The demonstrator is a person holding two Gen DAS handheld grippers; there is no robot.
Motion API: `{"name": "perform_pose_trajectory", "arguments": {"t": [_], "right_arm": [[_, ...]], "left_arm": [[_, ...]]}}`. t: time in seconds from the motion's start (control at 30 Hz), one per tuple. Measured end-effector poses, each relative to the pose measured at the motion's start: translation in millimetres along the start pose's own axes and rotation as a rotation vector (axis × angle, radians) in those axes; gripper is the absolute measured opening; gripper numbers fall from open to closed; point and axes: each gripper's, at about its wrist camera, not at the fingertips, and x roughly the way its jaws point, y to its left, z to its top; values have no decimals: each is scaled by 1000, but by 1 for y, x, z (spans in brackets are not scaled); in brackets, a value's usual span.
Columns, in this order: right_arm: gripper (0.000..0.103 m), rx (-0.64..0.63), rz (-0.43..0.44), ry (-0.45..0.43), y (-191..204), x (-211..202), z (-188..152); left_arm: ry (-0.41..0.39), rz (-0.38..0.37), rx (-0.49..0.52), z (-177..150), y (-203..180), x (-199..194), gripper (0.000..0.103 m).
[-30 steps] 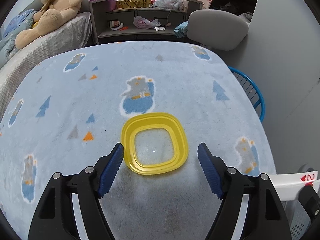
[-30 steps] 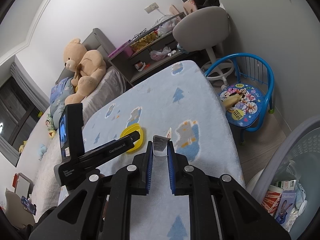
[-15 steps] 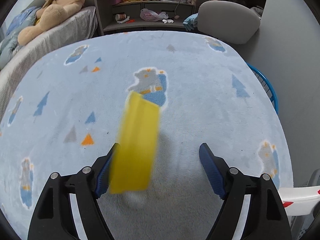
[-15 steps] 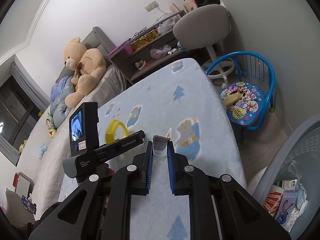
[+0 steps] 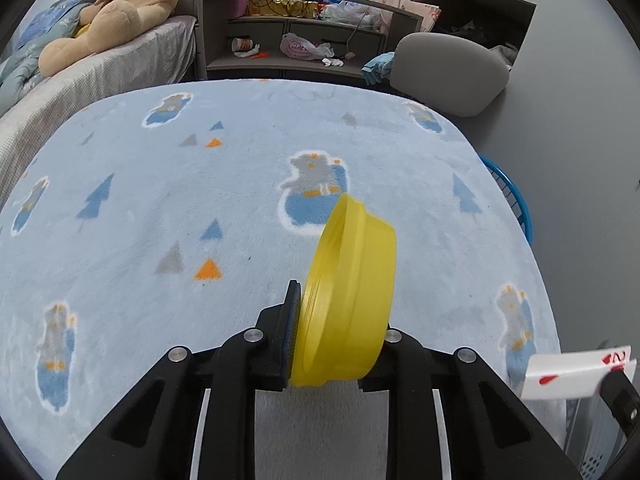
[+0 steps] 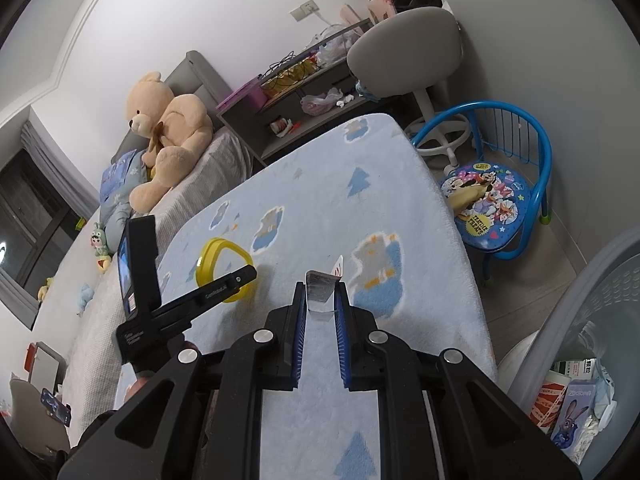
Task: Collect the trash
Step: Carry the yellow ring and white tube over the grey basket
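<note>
Tipped from flat onto its edge, the yellow square plastic lid [image 5: 352, 300] at lower centre is now clamped by the just-closed left gripper [image 5: 336, 336], ready for binning, while the right gripper [image 6: 320, 300] pinches a playing card [image 6: 320, 286].

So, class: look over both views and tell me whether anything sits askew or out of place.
The yellow lid stands on edge instead of lying flat, pinched between the left gripper jaws, which have just been closing. A playing card sits in the shut right gripper.
</note>
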Motion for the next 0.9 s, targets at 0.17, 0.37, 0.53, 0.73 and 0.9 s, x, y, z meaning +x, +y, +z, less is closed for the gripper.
{"name": "perform_pose_trajectory", "arguments": {"t": [0.17, 0.37, 0.53, 0.73, 0.9], "right_arm": [[14, -7, 6, -6, 2, -6, -1], [14, -24, 2, -18, 10, -18, -4], [14, -33, -11, -37, 15, -36, -7], [14, -25, -40, -78, 11, -77, -17], [14, -13, -86, -117, -3, -118, -28]], "left_arm": [[-14, -9, 21, -16, 0, -24, 22], [-29, -21, 58, -42, -5, -63, 22], [-43, -48, 111, -67, -20, -100, 22], [-73, -100, 157, -86, -44, -136, 22], [-87, -160, 207, -101, -77, -157, 22]]}}
